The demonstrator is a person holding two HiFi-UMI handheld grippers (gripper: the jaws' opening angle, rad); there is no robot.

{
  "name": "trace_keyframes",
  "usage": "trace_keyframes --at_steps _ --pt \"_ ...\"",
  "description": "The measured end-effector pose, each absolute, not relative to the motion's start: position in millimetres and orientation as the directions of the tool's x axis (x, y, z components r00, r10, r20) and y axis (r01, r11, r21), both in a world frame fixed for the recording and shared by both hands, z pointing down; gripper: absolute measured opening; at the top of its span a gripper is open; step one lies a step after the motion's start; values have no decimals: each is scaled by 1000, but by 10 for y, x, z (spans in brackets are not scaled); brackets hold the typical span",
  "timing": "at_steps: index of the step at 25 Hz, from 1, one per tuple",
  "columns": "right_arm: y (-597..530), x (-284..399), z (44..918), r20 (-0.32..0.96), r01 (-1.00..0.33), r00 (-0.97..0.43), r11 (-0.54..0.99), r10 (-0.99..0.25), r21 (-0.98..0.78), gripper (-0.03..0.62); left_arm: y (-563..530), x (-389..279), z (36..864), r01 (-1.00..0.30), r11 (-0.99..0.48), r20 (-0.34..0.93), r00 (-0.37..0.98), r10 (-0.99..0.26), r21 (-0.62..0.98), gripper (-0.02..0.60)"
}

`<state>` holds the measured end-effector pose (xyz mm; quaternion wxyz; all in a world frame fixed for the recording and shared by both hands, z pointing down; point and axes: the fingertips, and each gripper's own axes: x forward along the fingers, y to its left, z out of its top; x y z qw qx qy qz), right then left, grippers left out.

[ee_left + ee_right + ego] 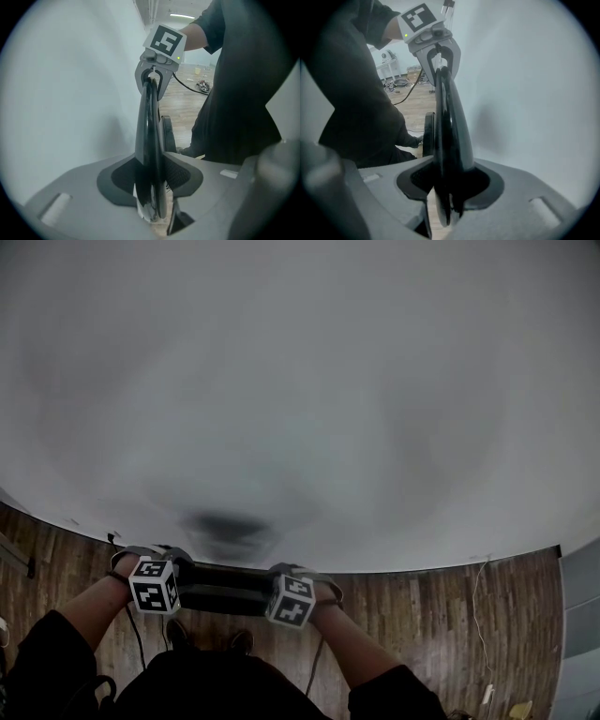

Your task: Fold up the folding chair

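**Folded chair stands at the wall, both grips slack**

A person stands facing a white wall (300, 381) with the black chair (225, 589) upright between them, just above the feet and close to the wall. Edge-on in both gripper views it reads as a thin, flat slab, so the folding looks done. The left gripper (151, 174) and the right gripper (447, 183) sit over opposite ends of its top edge. Each has its jaws parted around the slab, and the pads do not appear to press on it: the chair is between the fingers but not clamped by either.

Whether the chair leans on the wall or balances on its own legs cannot be told, and that is the main hazard. With neither grip firm, a freestanding chair could tip back onto the wooden floor (422, 606) or the person's shoes. Lifting the grippers off at an angle could catch a pad on the top edge and drag the chair over. On smooth boards the feet of a leaning chair could also slide out, and a loosely shut frame might swing open again.
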<state>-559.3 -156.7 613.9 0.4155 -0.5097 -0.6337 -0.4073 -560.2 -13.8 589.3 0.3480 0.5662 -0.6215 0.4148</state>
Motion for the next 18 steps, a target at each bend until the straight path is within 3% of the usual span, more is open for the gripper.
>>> trace_keyframes --at_steps 18 --pt "-1669 -6191 6137 894 901 -372 331 251 281 242 6 -6090 5703 -963 130 881 -268 -389 -236 159"
